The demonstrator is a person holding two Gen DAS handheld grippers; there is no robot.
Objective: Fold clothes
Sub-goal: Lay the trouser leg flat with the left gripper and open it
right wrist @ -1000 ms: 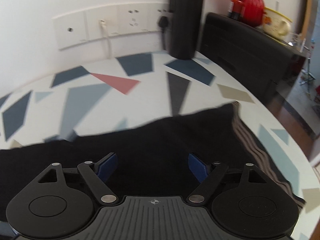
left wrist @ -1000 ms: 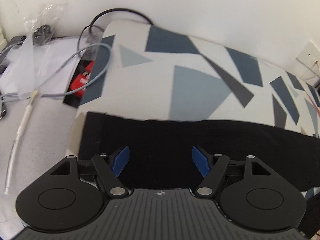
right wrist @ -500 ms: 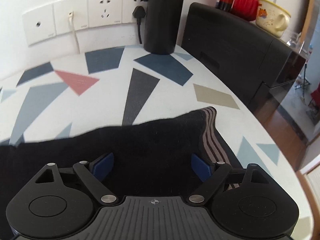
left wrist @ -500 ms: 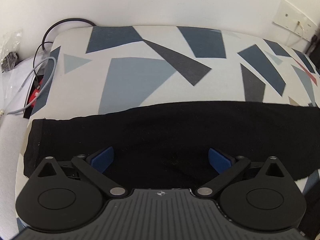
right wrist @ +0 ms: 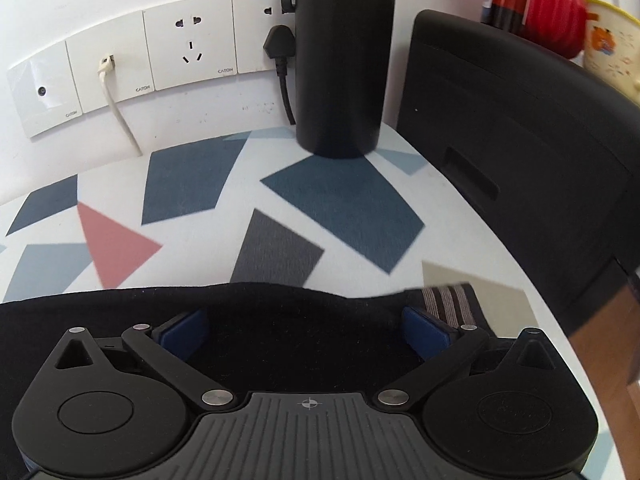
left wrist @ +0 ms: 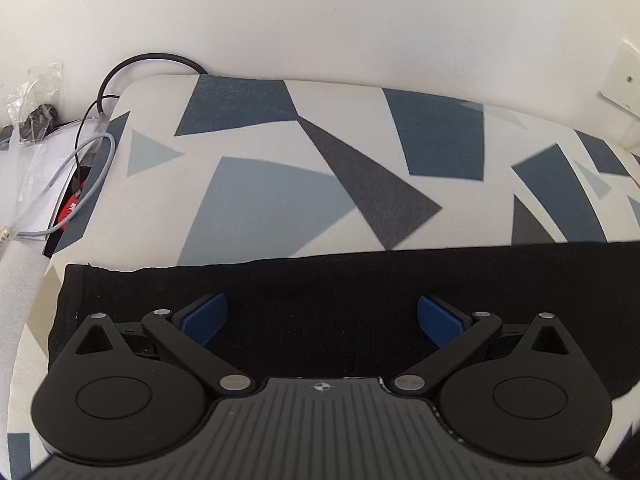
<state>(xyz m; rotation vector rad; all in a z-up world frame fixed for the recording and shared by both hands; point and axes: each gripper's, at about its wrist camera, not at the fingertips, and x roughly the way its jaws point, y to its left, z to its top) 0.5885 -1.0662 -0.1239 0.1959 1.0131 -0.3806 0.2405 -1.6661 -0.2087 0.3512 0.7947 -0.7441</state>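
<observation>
Below, the black garment (left wrist: 360, 280) lies flat across the worktop (left wrist: 260, 200). The left hand-held gripper (left wrist: 322, 318) is wide; the right hand-held gripper's (right wrist: 306, 330) jaws are opening, pads clear of cloth. A flask (right wrist: 340, 60) stands upper centre, cables (left wrist: 80, 160) upper left; the garment's near edge is hidden.

Black garment (left wrist: 360, 280), geometric blue-grey-patterned white tablecloth (left wrist: 260, 208)

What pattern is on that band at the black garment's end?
Brown and pale stripes on the band, seen best in the right wrist view.
</observation>
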